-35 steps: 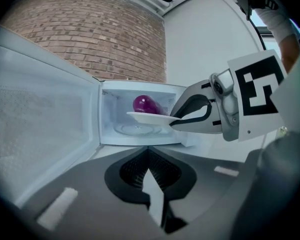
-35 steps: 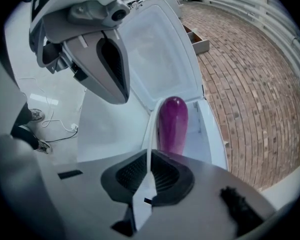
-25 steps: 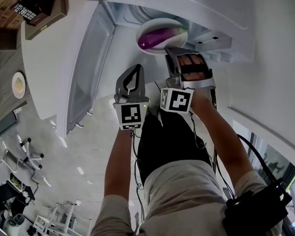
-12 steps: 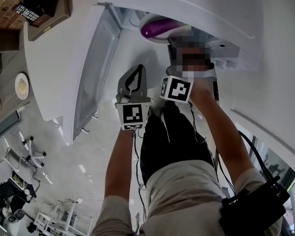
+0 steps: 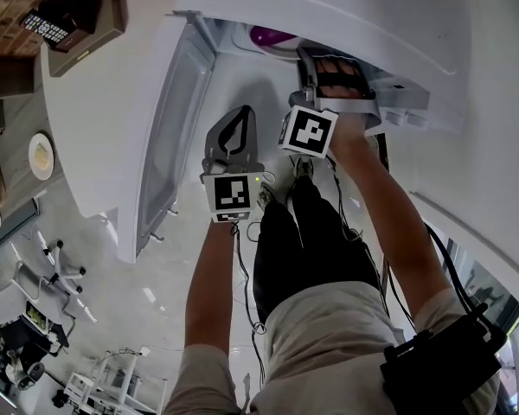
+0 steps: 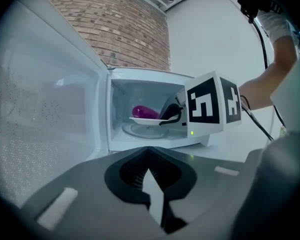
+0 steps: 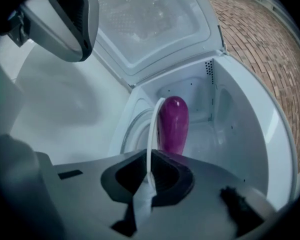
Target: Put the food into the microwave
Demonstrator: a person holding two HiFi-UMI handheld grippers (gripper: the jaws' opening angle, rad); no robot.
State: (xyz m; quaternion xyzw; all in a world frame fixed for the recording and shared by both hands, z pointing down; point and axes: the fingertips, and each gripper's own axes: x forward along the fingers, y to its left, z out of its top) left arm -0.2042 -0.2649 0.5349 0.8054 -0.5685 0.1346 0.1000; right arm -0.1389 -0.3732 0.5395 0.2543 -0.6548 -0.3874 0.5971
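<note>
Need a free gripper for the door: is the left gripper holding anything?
No, the left gripper shows its jaws together with nothing between them.

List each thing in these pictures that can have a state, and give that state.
microwave door, swung wide open
plate, inside the microwave, rim gripped by the right tool
eggplant, lying on the plate
right tool, shut on the plate's rim
left tool, shut, empty, outside the microwave
</note>
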